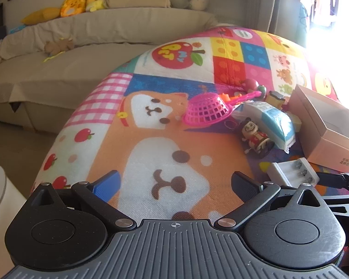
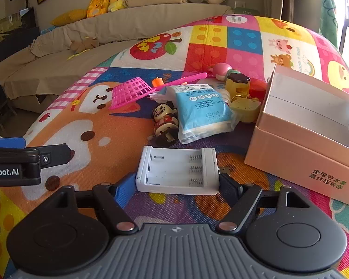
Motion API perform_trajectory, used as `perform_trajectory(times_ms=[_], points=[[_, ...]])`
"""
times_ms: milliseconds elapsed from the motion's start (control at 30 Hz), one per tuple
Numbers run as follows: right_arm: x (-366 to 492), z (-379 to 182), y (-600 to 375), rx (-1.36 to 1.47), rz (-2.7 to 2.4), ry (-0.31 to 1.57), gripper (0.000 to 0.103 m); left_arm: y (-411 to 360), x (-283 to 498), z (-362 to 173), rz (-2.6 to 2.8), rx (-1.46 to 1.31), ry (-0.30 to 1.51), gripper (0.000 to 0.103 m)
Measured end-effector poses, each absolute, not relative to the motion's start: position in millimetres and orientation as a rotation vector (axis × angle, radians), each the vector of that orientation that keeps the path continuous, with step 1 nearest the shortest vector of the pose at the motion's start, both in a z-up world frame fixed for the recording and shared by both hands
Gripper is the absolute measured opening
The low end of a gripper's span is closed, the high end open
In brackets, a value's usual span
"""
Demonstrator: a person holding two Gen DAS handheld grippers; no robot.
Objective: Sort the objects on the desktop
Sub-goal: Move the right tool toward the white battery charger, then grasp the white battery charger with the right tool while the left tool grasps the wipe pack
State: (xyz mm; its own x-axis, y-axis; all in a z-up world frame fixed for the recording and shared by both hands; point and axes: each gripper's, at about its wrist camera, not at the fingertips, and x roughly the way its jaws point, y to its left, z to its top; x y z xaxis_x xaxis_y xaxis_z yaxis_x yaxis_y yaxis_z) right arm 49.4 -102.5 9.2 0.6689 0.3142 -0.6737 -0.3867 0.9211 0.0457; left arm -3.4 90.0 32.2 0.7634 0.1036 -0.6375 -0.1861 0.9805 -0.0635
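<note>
Battery holder (image 2: 178,171), white and empty, lying flat on the cartoon-print surface (image 2: 118,139), just in front of the toy pile and left of the open cardboard box (image 2: 309,125). Going left to right: left gripper (image 1: 174,183) hovering with jaws wide apart, holding nothing, over bare cloth. Right gripper (image 2: 178,187) straddling the holder, blue finger at its left end, black finger at its right end, jaws open about the holder's length, seemingly touching or just short of it; grip not yet sure. Best done by closing squarely on both short ends, keeping level, lifting clear of the wind-up figure (image 2: 165,122) and tissue pack (image 2: 201,110), then carrying rightward over the box wall.
</note>
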Motion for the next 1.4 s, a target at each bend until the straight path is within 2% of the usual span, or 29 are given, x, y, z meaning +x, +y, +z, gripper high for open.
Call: perform_trajectory(times_ms=[267, 400, 467, 533, 700, 900, 1067, 1267, 1300, 1400], points=[[8, 7, -193, -0.101, 0.184, 0.694, 0.077, 47, 27, 37, -0.050, -0.087, 0.662, 0.103], [1, 5, -234, 0.046, 0.127, 0.688, 0.077, 22, 68, 40, -0.129, -0.152, 0.697, 0.103], [1, 6, -242, 0.098, 0.099, 0.664, 0.085, 11, 92, 41, -0.126, -0.168, 0.702, 0.103], [1, 4, -243, 0.110, 0.098, 0.660, 0.087, 3, 117, 39, -0.105, -0.169, 0.716, 0.103], [2, 4, -245, 0.138, 0.107, 0.656, 0.091, -4, 150, 31, -0.020, 0.005, 0.738, 0.103], [7, 1, -250, 0.182, 0.112, 0.677, 0.094, 19, 133, 34, 0.073, 0.236, 0.676, 0.103], [9, 1, -248, 0.180, 0.116, 0.680, 0.095, 35, 125, 50, -0.080, 0.019, 0.699, 0.103], [7, 1, -248, 0.174, 0.103, 0.671, 0.096, 24, 171, 31, 0.132, -0.014, 0.785, 0.103], [6, 1, -248, 0.174, 0.102, 0.667, 0.096, 28, 176, 27, 0.141, -0.035, 0.794, 0.097], [6, 1, -247, 0.167, 0.104, 0.668, 0.096, 32, 179, 20, 0.149, -0.035, 0.828, 0.061]])
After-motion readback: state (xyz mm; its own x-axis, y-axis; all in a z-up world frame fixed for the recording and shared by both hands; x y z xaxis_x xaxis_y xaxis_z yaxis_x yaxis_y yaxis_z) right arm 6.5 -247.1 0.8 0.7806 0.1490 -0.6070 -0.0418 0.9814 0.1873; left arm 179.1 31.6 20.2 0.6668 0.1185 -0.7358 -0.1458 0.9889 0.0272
